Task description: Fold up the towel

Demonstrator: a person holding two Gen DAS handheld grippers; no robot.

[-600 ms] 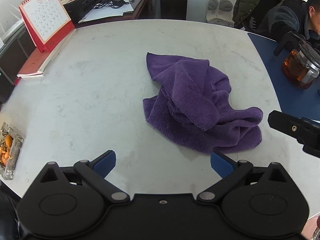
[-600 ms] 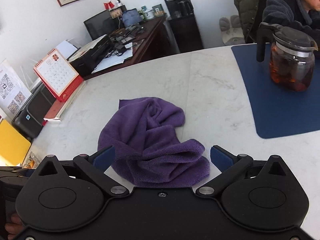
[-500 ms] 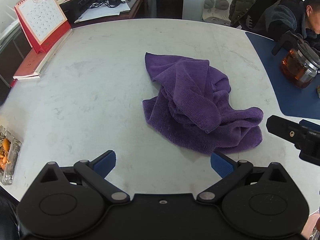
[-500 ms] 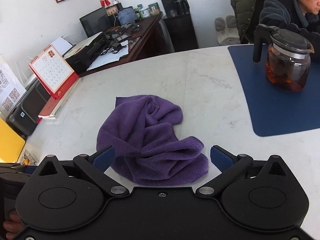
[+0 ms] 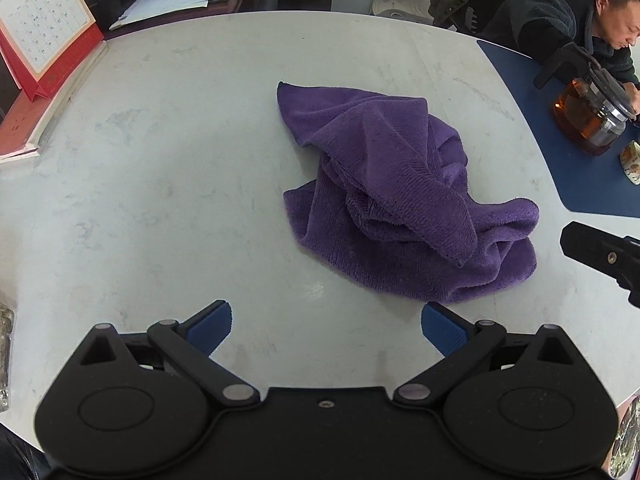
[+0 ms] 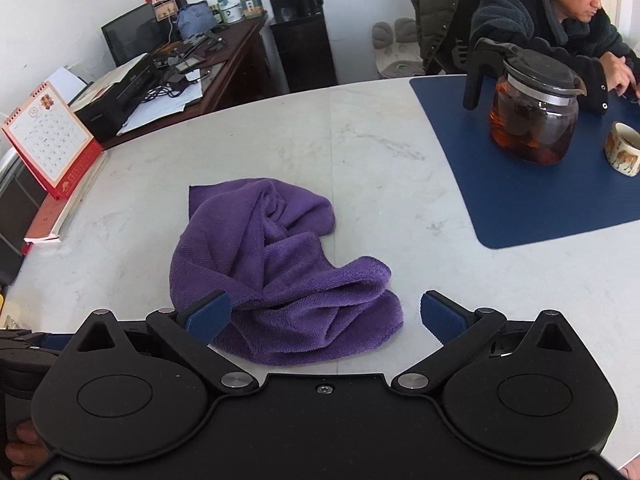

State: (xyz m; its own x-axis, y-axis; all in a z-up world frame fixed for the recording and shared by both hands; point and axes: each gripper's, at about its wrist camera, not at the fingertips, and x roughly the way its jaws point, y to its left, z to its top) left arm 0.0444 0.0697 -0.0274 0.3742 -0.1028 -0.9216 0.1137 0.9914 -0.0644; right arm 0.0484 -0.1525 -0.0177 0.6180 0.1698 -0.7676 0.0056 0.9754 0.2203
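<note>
Purple towel [image 5: 400, 196] sits crumpled on the bench [image 5: 180, 160], both hand-held grippers, left [image 5: 326, 326] and right [image 6: 325, 316], spread wide and empty, so next up is probably grabbing corners to flatten it.

The right gripper's [image 6: 324, 316] body hides the purple towel's [image 6: 280, 264] near edge. The calendar [image 5: 40, 24] is cut off at the frame's edge, its dates too small to read. The cup [image 5: 632, 162] is cropped too.

Left wrist view: looks steeply down past its wide-set jaws; towel [image 5: 400, 200] ahead, right of centre.
Right wrist view: shallower tilt, closer; towel [image 6: 280, 272] reaches between jaws.
Shared: towel, table [image 5: 160, 160], teapot [image 6: 532, 116].
</note>
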